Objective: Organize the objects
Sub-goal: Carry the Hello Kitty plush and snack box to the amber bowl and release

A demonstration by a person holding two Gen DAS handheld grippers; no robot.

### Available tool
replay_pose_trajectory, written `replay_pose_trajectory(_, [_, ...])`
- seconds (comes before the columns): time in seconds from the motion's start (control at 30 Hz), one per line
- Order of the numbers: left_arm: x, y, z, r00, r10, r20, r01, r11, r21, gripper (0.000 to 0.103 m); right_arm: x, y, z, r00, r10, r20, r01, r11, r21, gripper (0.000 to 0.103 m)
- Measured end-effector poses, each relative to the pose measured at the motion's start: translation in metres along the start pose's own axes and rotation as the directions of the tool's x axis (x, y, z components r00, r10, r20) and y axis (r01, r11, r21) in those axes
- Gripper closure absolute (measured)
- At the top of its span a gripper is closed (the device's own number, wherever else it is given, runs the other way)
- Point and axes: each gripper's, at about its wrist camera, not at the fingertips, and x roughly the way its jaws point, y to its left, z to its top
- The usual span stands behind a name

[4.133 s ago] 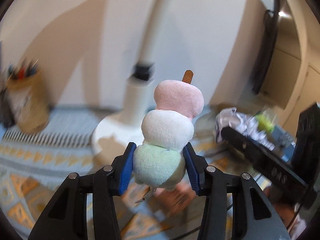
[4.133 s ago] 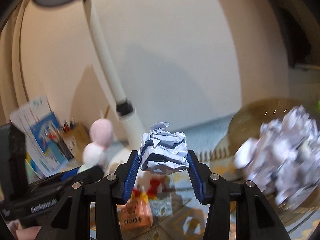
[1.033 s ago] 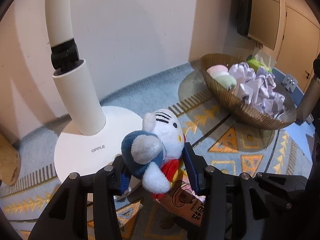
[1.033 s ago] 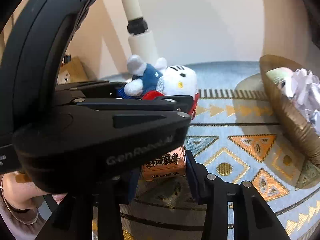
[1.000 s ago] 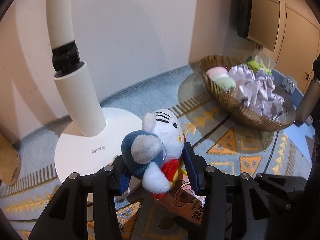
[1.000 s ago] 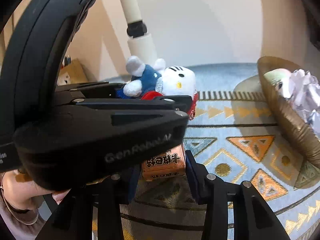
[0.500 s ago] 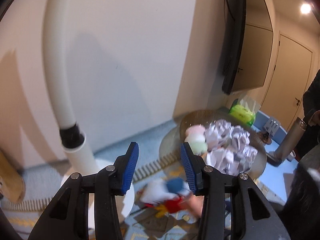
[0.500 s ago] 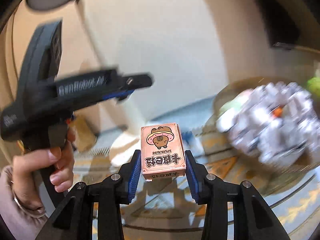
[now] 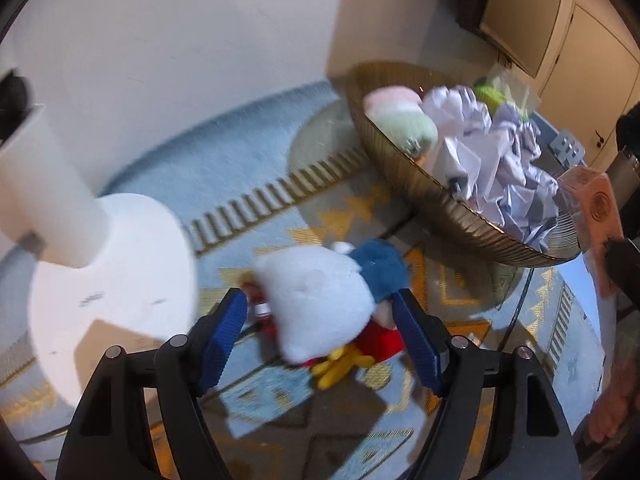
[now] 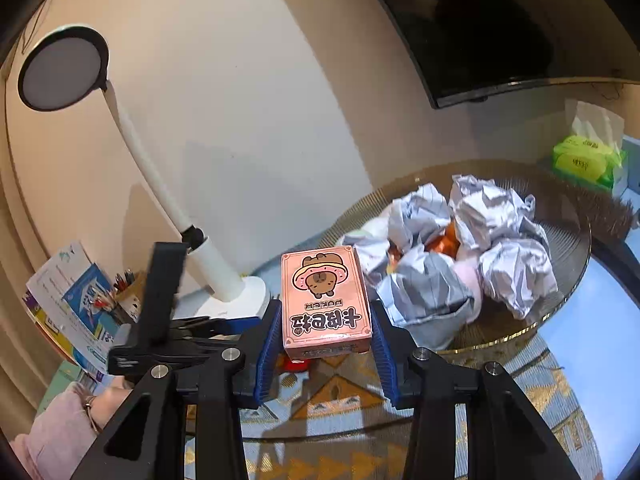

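Toys and other loose things are being gathered into the gold bowl [image 10: 576, 312], and two are in hand at this step. A pink card box [image 10: 325, 300] is clamped between the blue pads of the right gripper [image 10: 325, 340] and is held up in the air just beside the bowl's near rim. The box is flat and stiff, with a cartoon bear in a hat on its front, and it looks upside down to the camera. A soft plush cat toy [image 9: 320, 300] lies on the patterned cloth [image 9: 460, 288], between the spread blue pads of the left gripper [image 9: 322, 340]; the pads are set wide on each side and the toy is not squeezed yet. It is white and fluffy, with blue, red and yellow parts, and it looks blurred. The bowl is already full of crumpled paper balls [image 10: 492, 240] and a pastel plush. Next, the box should likely be carried over the rim and let go, and the pads shut on the toy.
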Motion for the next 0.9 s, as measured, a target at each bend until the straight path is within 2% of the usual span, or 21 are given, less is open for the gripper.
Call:
replay_pose_trajectory(0.07, [0.01, -0.006, 0.002, 1.0, 0.005, -0.028, -0.005, 1.0, -0.001, 0.023, -0.004, 0.002, -0.004, 1.0, 0.004, -0.002, -0.004, 1.0, 0.008, 0.062])
replay_pose_trajectory(0.1, [0.012, -0.011, 0.003, 1.0, 0.024, -0.011, -0.023, 1.0, 0.013, 0.024, -0.006, 0.0, -0.004, 1.0, 0.003, -0.001, -0.003, 1.0, 0.008, 0.062])
replay_pose_trajectory(0.2, [0.009, -0.016, 0.0, 0.998, -0.01, 0.065, 0.009, 1.0, 0.013, 0.037, -0.001, -0.008, -0.003, 1.0, -0.012, 0.007, 0.012, 1.0, 0.0, 0.062])
replay_pose_trajectory(0.27, [0.005, -0.016, -0.003, 0.996, 0.008, 0.088, -0.008, 1.0, -0.001, 0.037, -0.002, -0.013, -0.002, 1.0, -0.017, 0.012, 0.017, 1.0, 0.006, 0.062])
replay_pose_trajectory(0.33, [-0.011, -0.011, -0.003, 0.988, 0.046, 0.149, -0.043, 0.999, -0.027, 0.037, -0.004, -0.02, 0.002, 0.999, -0.028, 0.023, 0.028, 1.0, 0.006, 0.062])
replay_pose_trajectory(0.37, [-0.02, -0.007, -0.002, 0.984, 0.045, 0.172, -0.038, 0.998, -0.046, 0.037, -0.006, -0.022, 0.005, 0.999, -0.033, 0.027, 0.033, 0.999, 0.006, 0.062])
replay_pose_trajectory(0.43, [-0.045, 0.001, 0.013, 0.972, 0.019, 0.235, 0.0, 0.997, -0.082, 0.037, -0.01, -0.029, 0.017, 0.998, -0.043, 0.042, 0.043, 0.999, 0.015, 0.062])
replay_pose_trajectory(0.5, [-0.065, -0.003, 0.036, 0.961, 0.013, 0.277, 0.004, 0.998, -0.06, 0.037, -0.015, -0.036, 0.033, 0.996, -0.063, 0.068, 0.061, 0.998, 0.028, 0.062])
replay_pose_trajectory(0.57, [-0.08, -0.025, 0.066, 0.948, 0.005, 0.319, -0.006, 1.0, 0.004, 0.037, -0.018, -0.043, 0.053, 0.993, -0.076, 0.094, 0.073, 0.997, 0.037, 0.062])
replay_pose_trajectory(0.67, [-0.083, -0.052, 0.097, 0.938, -0.015, 0.346, -0.008, 0.998, 0.063, 0.036, -0.015, -0.046, 0.084, 0.988, -0.102, 0.118, 0.098, 0.994, 0.04, 0.062])
replay_pose_trajectory(0.77, [-0.067, -0.08, 0.117, 0.939, -0.033, 0.343, 0.003, 0.996, 0.088, 0.035, -0.003, -0.05, 0.113, 0.985, -0.125, 0.119, 0.121, 0.992, 0.035, 0.061])
replay_pose_trajectory(0.8, [-0.061, -0.082, 0.122, 0.94, -0.037, 0.34, 0.006, 0.996, 0.091, 0.032, 0.001, -0.053, 0.121, 0.984, -0.131, 0.121, 0.127, 0.991, 0.037, 0.061])
replay_pose_trajectory(0.83, [-0.053, -0.087, 0.125, 0.942, -0.038, 0.335, 0.007, 0.996, 0.093, 0.03, 0.008, -0.058, 0.13, 0.985, -0.129, 0.118, 0.126, 0.991, 0.035, 0.058])
replay_pose_trajectory(0.87, [-0.045, -0.087, 0.126, 0.948, -0.04, 0.317, 0.011, 0.996, 0.091, 0.019, 0.016, -0.061, 0.136, 0.987, -0.13, 0.091, 0.128, 0.991, 0.029, 0.033])
replay_pose_trajectory(0.9, [-0.035, -0.09, 0.128, 0.959, -0.031, 0.281, 0.008, 0.996, 0.084, 0.001, 0.024, -0.065, 0.142, 0.989, -0.139, 0.049, 0.138, 0.99, 0.024, 0.0])
